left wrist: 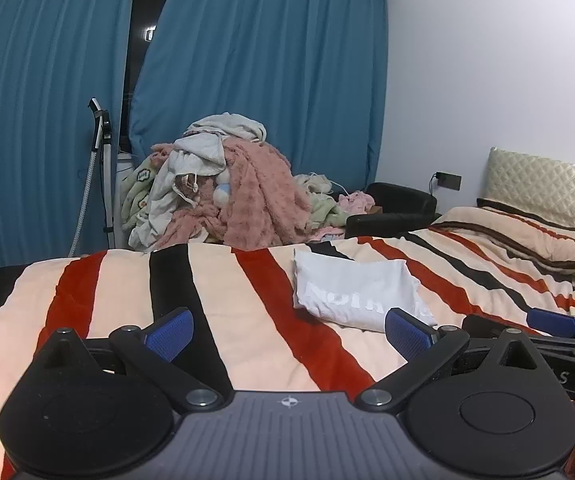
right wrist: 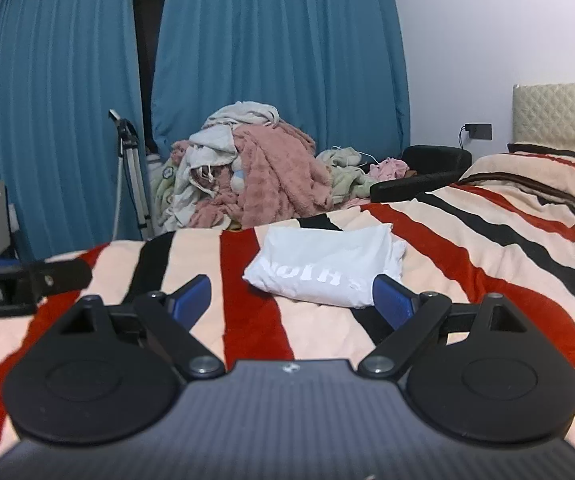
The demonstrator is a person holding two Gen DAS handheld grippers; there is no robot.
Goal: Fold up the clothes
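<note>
A folded white cotton garment with pale lettering (left wrist: 357, 294) lies flat on the cream, red and black striped fleece bedspread (left wrist: 247, 320), right of centre in the left wrist frame and at the centre of the right wrist frame (right wrist: 323, 270). The left hand-held gripper (left wrist: 289, 334) hovers low over the bedspread with its blue-padded fingers spread wide and empty, and the right hand-held gripper (right wrist: 291, 300) is likewise spread and empty, its right finger just before the garment's near corner. Behind the bed, a heap of pink, grey and green laundry (left wrist: 227, 196) sits against blue pleated curtains (left wrist: 267, 60) in the upper half of the frame
</note>
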